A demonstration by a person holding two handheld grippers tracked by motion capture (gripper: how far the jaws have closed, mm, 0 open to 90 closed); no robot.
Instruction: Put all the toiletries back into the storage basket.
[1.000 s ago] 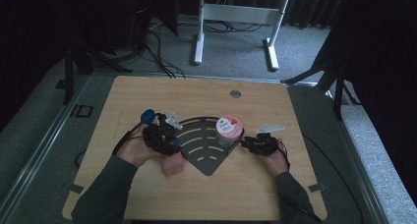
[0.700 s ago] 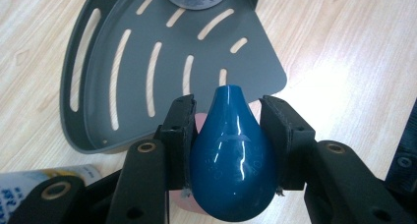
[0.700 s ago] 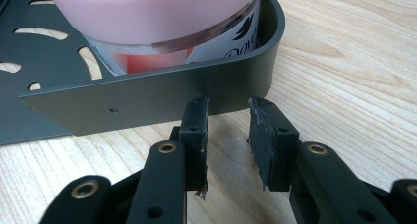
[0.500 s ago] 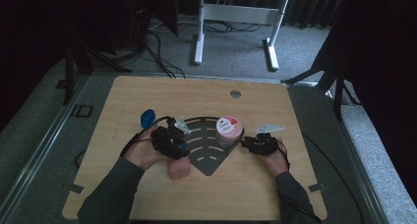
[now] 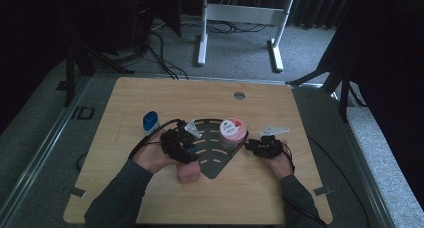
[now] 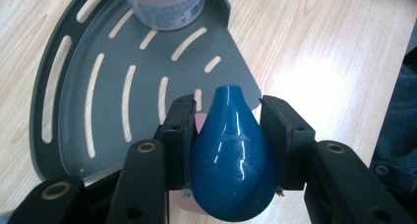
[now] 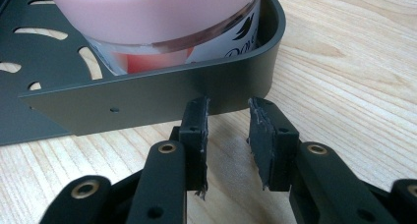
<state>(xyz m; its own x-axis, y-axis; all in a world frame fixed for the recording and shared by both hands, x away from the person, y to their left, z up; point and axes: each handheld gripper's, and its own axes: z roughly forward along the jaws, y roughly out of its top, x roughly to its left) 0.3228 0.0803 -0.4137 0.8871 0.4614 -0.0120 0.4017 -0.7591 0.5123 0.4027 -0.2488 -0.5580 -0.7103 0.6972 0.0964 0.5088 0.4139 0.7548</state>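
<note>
The left gripper [image 6: 228,135], clamped on a blue teardrop-shaped bottle [image 6: 231,160], had carried it from the table's left toward the grey corner shelf [image 5: 212,160], bringing placement near. The right gripper [image 7: 227,128] (jaws parted, empty) waited against the shelf's wall beside the pink jar [image 5: 232,133]. Slotted floor left of the jar lay free.

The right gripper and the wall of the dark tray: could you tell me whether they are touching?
Apart. In the right gripper view the right gripper has its jaws open and empty, and a strip of bare wood shows between the pads and the dark tray.
</note>
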